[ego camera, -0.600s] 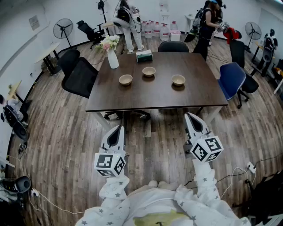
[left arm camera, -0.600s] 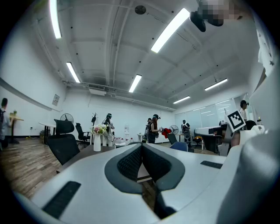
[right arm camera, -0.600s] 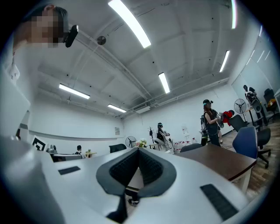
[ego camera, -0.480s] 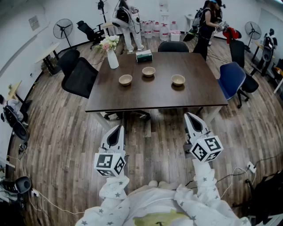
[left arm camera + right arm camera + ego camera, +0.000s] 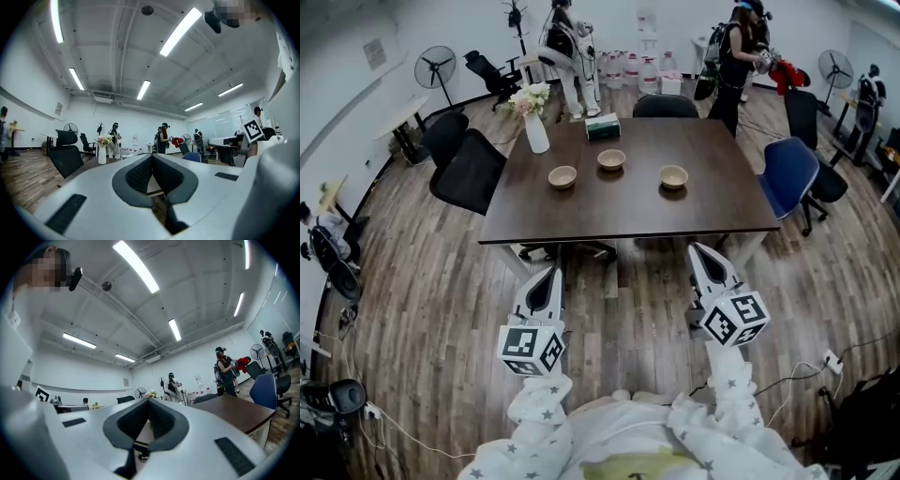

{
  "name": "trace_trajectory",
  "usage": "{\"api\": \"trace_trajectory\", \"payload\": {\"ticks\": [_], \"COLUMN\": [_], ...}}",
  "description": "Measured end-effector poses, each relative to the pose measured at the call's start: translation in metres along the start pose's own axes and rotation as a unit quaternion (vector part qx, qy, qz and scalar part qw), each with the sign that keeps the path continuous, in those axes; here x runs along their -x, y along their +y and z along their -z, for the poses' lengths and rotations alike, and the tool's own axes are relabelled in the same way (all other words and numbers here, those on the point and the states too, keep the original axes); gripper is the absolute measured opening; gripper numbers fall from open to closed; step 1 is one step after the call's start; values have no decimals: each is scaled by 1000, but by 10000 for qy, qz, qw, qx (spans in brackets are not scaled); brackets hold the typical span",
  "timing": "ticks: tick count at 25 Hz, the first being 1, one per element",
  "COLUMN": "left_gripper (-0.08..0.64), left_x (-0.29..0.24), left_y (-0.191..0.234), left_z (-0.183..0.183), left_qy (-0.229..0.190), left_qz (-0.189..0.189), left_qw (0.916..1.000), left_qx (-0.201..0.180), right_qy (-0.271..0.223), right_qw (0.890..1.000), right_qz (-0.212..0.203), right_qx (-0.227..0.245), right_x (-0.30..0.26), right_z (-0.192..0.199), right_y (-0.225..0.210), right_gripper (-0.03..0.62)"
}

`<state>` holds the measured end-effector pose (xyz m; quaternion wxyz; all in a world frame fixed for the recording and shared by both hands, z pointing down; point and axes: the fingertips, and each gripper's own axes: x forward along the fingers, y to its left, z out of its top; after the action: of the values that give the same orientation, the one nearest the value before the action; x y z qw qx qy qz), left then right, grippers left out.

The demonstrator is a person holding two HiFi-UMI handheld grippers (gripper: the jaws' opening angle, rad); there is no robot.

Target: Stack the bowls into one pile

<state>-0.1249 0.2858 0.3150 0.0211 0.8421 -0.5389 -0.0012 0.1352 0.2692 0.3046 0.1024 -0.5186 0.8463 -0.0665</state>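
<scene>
Three tan bowls stand apart on the dark wooden table [image 5: 628,211]: one at the left [image 5: 562,176], one further back in the middle [image 5: 611,158], one at the right [image 5: 674,176]. My left gripper [image 5: 550,275] is shut and empty, held over the floor short of the table's near edge. My right gripper [image 5: 703,251] is also shut with nothing in it, just before the near edge. In the gripper views the left gripper [image 5: 151,156] and the right gripper [image 5: 148,401] show their tips meeting, pointing level towards the table.
A white vase with flowers [image 5: 534,129] and a green tissue box [image 5: 603,125] stand at the table's far side. Black chairs [image 5: 469,173] are at the left, a blue chair [image 5: 789,173] at the right. People stand at the back of the room.
The table and bowls have slid slightly up and away in the head view. Both grippers stay shut and keep their places.
</scene>
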Motion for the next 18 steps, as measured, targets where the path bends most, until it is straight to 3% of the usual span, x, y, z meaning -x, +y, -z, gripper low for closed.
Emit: {"api": "trace_trajectory", "payload": {"ticks": [10,18], "left_gripper": [26,25], "left_x": [-12,-28], "left_y": [-24,-17], "left_z": [-3,4], "left_qy": [-2,83], "left_qz": [19,-46], "left_qw": [10000,9999], "left_qx": [-94,-40], "right_qy": [87,143], "right_qw": [9998,9991], "right_qz": [-197,-346], "right_qx": [20,-208], "right_x": [-1,-24], "right_z": [2,16], "right_y": [-10,-10], "right_gripper": [21,21]}}
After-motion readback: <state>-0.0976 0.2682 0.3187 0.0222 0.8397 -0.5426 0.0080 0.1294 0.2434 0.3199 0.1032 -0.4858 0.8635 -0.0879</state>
